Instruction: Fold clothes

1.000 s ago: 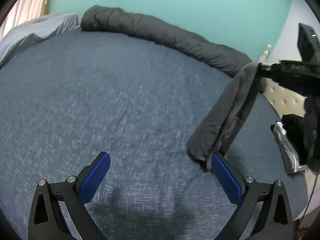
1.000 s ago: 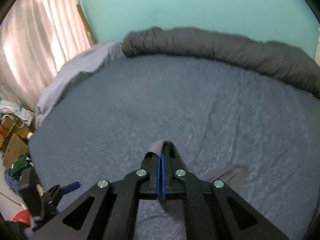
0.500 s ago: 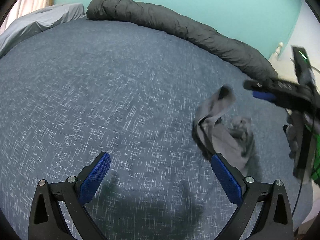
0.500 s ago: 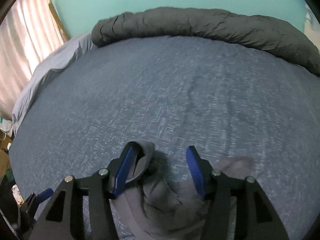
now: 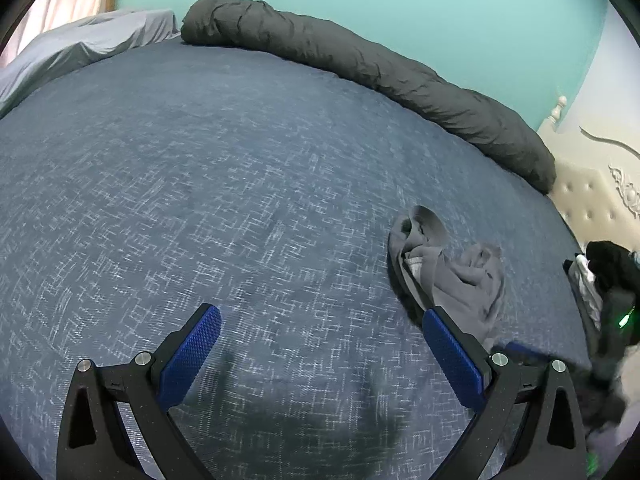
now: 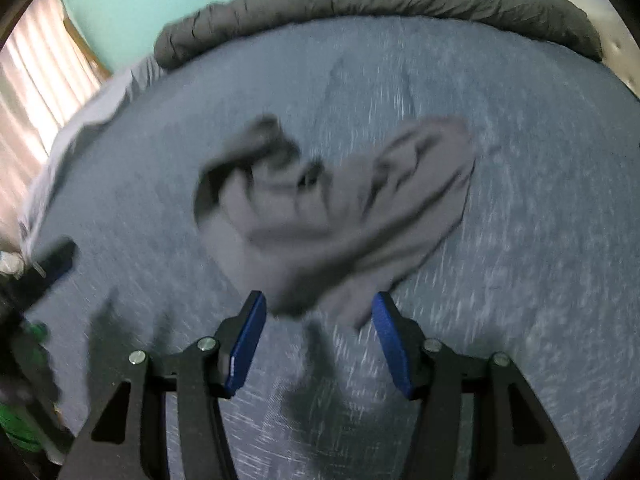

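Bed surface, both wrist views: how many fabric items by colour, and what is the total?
Grey crumpled garment: 1
Dark grey rolled duvet: 1
Light grey sheet at the far corner: 1
Black and white clothes pile at the bed's edge, number of pieces unclear: 1
Total: 4

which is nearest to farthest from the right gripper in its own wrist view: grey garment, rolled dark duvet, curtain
From the right gripper:
1. grey garment, crumpled on the bed just ahead of its open fingertips
2. rolled dark duvet, along the bed's far edge
3. curtain, beyond the bed, far left
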`<act>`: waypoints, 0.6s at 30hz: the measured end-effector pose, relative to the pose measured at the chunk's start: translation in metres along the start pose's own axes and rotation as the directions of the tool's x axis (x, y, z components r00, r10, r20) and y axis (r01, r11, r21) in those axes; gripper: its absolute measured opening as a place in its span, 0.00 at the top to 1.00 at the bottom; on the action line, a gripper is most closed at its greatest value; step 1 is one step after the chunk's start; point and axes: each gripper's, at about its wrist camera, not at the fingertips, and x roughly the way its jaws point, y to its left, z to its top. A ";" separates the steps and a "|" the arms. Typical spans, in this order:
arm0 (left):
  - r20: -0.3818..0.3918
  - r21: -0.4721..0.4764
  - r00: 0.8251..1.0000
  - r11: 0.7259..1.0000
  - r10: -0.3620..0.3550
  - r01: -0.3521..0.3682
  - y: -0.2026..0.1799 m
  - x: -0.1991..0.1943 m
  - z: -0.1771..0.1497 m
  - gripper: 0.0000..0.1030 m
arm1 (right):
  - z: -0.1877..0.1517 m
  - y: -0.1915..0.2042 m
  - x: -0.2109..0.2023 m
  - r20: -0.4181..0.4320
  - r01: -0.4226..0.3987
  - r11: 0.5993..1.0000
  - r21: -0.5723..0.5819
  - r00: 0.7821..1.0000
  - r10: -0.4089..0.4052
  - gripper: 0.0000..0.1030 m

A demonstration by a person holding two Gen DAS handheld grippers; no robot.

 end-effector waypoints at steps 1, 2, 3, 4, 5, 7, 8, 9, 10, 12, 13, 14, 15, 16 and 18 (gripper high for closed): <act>0.001 -0.001 1.000 1.000 0.004 -0.004 0.002 -0.001 0.000 0.00 | -0.004 -0.001 0.007 -0.012 0.020 1.000 0.004 1.000 -0.020 0.45; 0.000 -0.004 1.000 1.000 0.007 -0.007 0.004 -0.001 0.000 0.00 | -0.007 -0.003 0.012 -0.018 0.036 0.999 0.010 0.999 -0.036 0.46; -0.001 -0.008 1.000 1.000 0.009 -0.009 0.006 -0.001 0.000 0.00 | -0.009 -0.005 0.016 -0.021 0.050 0.999 0.020 0.999 -0.050 0.46; -0.002 -0.012 1.000 1.000 0.009 -0.009 0.008 -0.002 0.000 0.00 | -0.010 -0.008 0.020 -0.019 0.056 0.998 0.036 0.998 -0.056 0.45; -0.005 -0.015 1.000 1.000 0.008 -0.008 0.009 -0.001 -0.001 0.00 | -0.011 -0.010 0.021 -0.011 0.057 0.997 0.049 0.998 -0.056 0.45; -0.013 -0.019 1.000 1.000 0.005 -0.006 0.011 0.001 -0.001 0.00 | -0.009 -0.011 0.021 0.008 0.060 0.997 0.058 0.998 -0.060 0.45; -0.015 -0.018 1.000 1.000 0.004 -0.004 0.012 0.002 -0.001 0.00 | -0.008 -0.011 0.020 0.013 0.063 0.996 0.056 0.998 -0.064 0.47; -0.016 -0.015 1.000 1.000 0.003 -0.003 0.011 0.003 -0.001 0.00 | -0.006 -0.011 0.020 0.018 0.065 0.996 0.054 0.998 -0.066 0.50; -0.016 -0.013 1.000 1.000 0.004 -0.004 0.011 0.003 -0.001 0.00 | -0.005 -0.013 0.020 0.023 0.069 0.996 0.055 0.997 -0.070 0.59; -0.016 -0.011 1.000 1.000 0.003 -0.003 0.010 0.004 -0.001 0.00 | -0.004 -0.019 0.017 0.028 0.072 0.995 0.072 0.997 -0.075 0.79; -0.016 -0.010 1.000 1.000 0.003 -0.003 0.009 0.004 -0.001 0.00 | -0.004 -0.023 0.015 0.033 0.057 0.995 0.086 0.998 -0.060 0.89; -0.017 -0.008 1.000 1.000 0.004 -0.004 0.008 0.004 -0.001 0.00 | -0.005 -0.025 0.012 0.036 0.046 0.995 0.092 0.998 -0.050 0.92; -0.018 -0.007 1.000 1.000 0.005 -0.005 0.007 0.005 -0.002 0.00 | -0.005 -0.026 0.010 0.040 0.045 0.995 0.087 0.998 -0.048 0.94; -0.021 -0.005 1.000 1.000 0.006 -0.006 0.006 0.006 -0.002 0.00 | -0.006 -0.026 0.005 0.049 0.043 0.996 0.075 0.998 -0.047 0.95; -0.024 -0.002 1.000 1.000 0.008 -0.008 0.005 0.007 -0.003 0.00 | -0.006 -0.027 -0.005 0.072 0.033 0.998 0.060 0.997 -0.037 0.96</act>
